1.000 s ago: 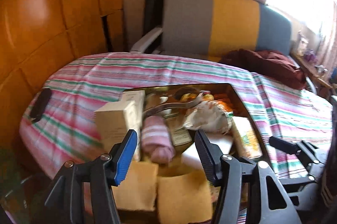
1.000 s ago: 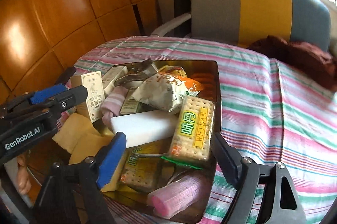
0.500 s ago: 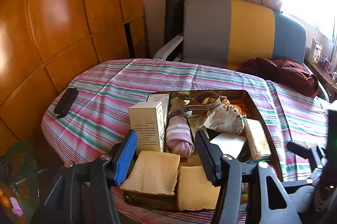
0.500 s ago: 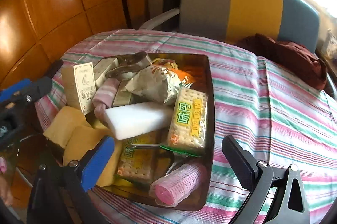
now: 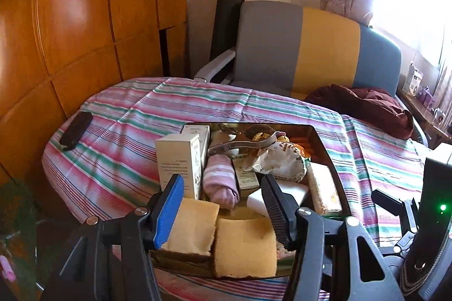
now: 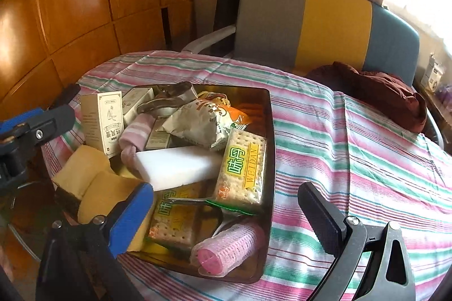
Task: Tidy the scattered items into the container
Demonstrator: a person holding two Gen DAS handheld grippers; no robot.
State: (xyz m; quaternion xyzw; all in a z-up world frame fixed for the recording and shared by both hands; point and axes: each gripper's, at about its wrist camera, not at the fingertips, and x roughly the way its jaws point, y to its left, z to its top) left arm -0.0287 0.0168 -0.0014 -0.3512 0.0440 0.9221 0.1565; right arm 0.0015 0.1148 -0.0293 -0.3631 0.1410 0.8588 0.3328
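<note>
Tray (image 6: 269, 131): dark shallow container on the striped cloth (image 6: 353, 148) of the bench, near the front-left edge; piled full.
Contents: two cracker packs (image 6: 243, 168), white block (image 6: 178, 168), snack bag (image 6: 203, 125), pink sock roll (image 5: 221, 182), pink curler (image 6: 226, 247), two cream boxes (image 5: 179, 162), metal tool (image 5: 243, 144), metal scissors partly buried under the crackers.
Sponges (image 5: 217, 236): two yellow ones at the tray's near-left corner, lying over the rim and partly hanging outside it.
Left tongs (image 5: 223, 205): open wide, holding nothing, poised above the sponges.
Right tongs (image 6: 226, 216): open wider, empty, above the tray's near end over the curler and crackers.
Loose items: one dark flat object (image 5: 76, 130), perhaps a remote or case, on the cloth near the bench's far-left edge, well apart from the tray.
Progress: judged nearly done; nearly everything visible sits in the tray.
Left to do: possibly the dark object, if it counts as clutter, and nudging the sponges fully inside.
Surroundings: grey, yellow and blue chair (image 6: 310, 24) behind the bench, maroon cloth (image 6: 375, 91) on its seat, wooden panels (image 5: 70, 26) to the left.
</note>
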